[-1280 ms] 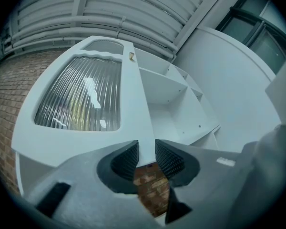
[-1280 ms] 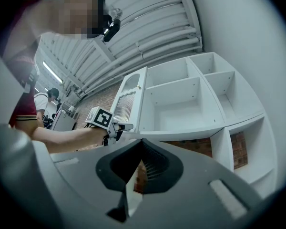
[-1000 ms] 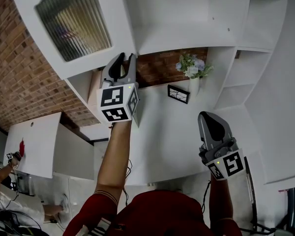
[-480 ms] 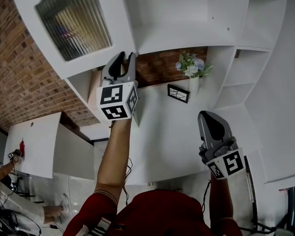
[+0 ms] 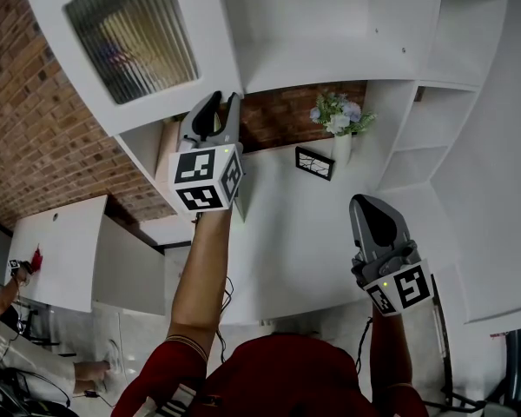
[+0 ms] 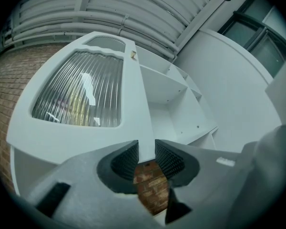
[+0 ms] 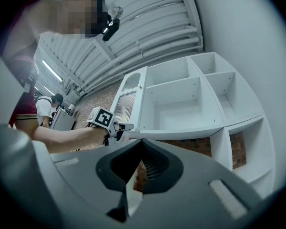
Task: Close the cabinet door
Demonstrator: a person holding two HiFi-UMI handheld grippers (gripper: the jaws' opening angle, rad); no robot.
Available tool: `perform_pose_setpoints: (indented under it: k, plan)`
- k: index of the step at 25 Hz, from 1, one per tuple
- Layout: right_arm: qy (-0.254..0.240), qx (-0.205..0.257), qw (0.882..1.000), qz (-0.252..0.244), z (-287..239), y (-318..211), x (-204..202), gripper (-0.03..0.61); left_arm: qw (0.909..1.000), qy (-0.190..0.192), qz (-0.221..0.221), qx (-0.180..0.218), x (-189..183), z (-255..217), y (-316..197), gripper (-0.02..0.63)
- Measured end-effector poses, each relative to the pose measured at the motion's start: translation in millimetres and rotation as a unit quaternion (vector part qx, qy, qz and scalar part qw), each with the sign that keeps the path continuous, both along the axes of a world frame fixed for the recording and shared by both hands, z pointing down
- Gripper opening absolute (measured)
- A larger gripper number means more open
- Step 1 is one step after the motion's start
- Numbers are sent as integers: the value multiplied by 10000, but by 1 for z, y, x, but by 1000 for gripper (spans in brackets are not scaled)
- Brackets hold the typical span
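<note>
Cabinet door (image 5: 130, 42) edge pinched by raised left gripper (image 5: 223, 102); right gripper (image 5: 369, 207) lower, closed.

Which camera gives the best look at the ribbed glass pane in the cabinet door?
The left gripper view: the glass pane is close and large there, with its ribs and reflections clear. The head view shows it smaller and at a slant, at the top left. The right gripper view shows only a narrow, foreshortened strip.
</note>
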State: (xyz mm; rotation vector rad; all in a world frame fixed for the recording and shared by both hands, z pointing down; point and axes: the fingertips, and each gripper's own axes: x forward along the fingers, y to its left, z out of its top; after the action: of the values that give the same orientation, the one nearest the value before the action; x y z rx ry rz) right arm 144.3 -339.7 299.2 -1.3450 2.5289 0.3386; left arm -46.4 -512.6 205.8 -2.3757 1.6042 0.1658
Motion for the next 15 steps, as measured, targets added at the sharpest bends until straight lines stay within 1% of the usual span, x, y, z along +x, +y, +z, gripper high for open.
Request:
perform_pose_setpoints:
  k: [4,10,15]
  plan:
    - [18,-16,10000,-8,-1,0,0,14,10000,16,54,-49,1,5,3,106]
    - [31,-61,9999,-95,1,-5,-6,14,9997,76,237,-7,1,9,13,104]
    - [28,-8,9998,-180,-6,-9,-13,14,9981,91,609,39,10,15,36,63]
